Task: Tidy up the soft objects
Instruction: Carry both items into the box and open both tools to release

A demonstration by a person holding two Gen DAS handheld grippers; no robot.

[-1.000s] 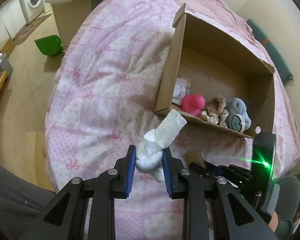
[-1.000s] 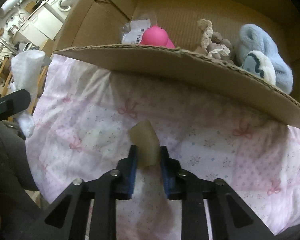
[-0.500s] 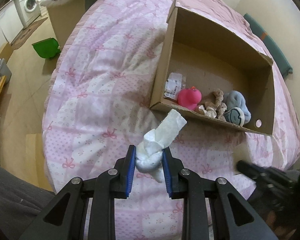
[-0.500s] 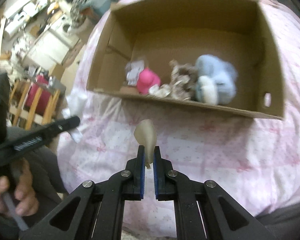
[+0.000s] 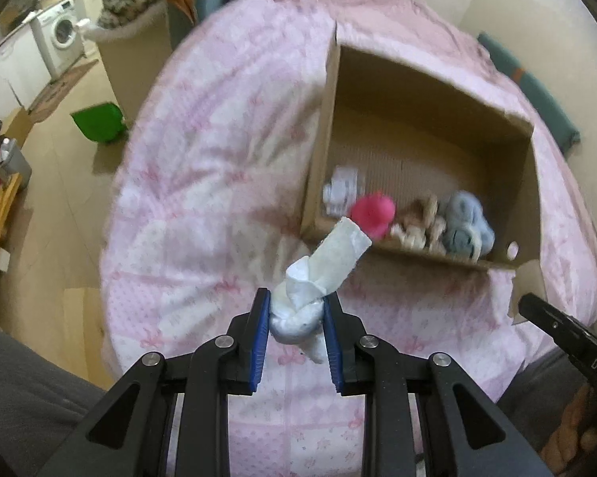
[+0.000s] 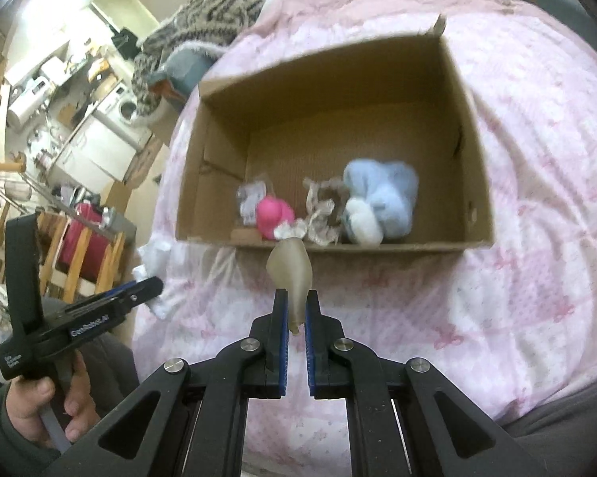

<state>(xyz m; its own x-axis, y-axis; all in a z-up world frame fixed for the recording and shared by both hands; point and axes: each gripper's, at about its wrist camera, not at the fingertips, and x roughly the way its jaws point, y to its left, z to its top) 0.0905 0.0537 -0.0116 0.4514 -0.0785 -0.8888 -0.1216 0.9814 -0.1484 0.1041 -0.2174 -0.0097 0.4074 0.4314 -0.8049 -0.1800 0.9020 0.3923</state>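
Left gripper (image 5: 296, 318) clenched on the knotted white cloth (image 5: 318, 274) at lower centre of the frame, held in the air above the pink bed (image 5: 203, 183), with its loose end pointing toward the cardboard box (image 5: 433, 91). Right gripper (image 6: 296, 314) pinched on a small beige soft piece (image 6: 290, 268), also above the bed, just before the box front edge; pink toy (image 6: 272, 212) and blue plush (image 6: 382, 190) already inside. Probably light, limp, easy to squash: best taken at the firm knot, not at the floppy tail.

Black tongs (image 5: 296, 328) with blue pads (image 6: 283, 342), silver screws (image 6: 250, 344), white lettering
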